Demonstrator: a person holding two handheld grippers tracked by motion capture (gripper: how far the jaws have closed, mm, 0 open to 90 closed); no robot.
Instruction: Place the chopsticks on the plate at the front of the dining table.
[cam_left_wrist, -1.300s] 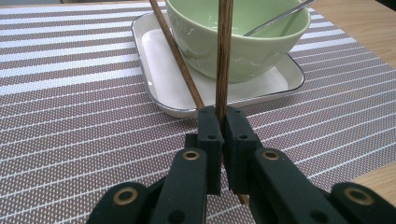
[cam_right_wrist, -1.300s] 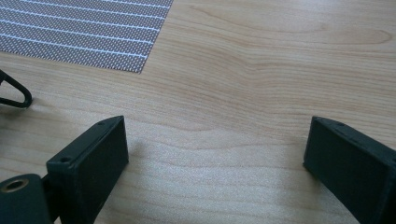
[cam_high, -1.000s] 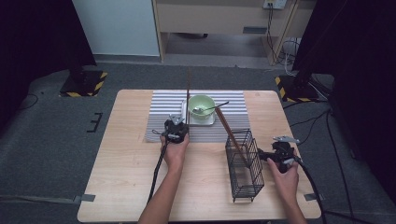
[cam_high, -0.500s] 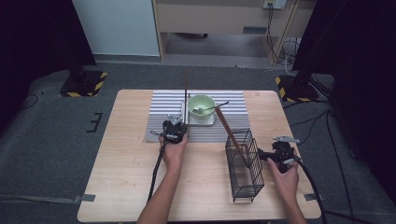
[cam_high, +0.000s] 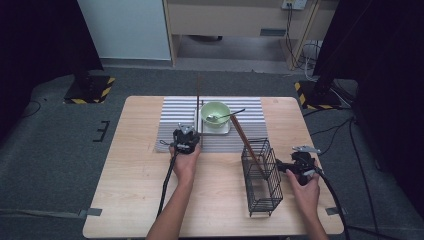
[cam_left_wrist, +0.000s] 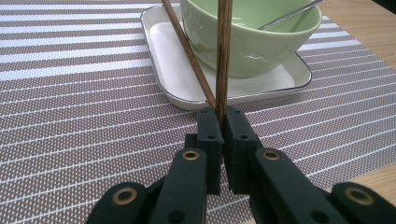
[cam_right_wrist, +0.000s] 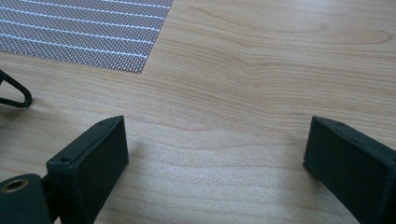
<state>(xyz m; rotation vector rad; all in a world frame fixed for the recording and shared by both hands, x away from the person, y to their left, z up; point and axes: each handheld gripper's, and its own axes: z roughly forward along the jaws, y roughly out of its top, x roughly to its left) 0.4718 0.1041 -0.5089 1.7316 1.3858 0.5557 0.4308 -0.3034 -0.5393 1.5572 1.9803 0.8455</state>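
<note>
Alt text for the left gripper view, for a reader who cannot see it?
The left tool is shut on an upright brown chopstick. Behind it, a green bowl sits on a white tray on a striped placemat.

Left gripper (cam_high: 186, 138) at 12 o'clock from its hand (cam_high: 185, 162), forearm coming up from 6 o'clock, jaws pinched together, pointing toward 12 (cam_left_wrist: 223, 122). Right gripper (cam_high: 298, 165) sits at 3 o'clock side, hand (cam_high: 305, 187) behind it, jaws spread wide apart, nothing between them (cam_right_wrist: 212, 144)
</note>
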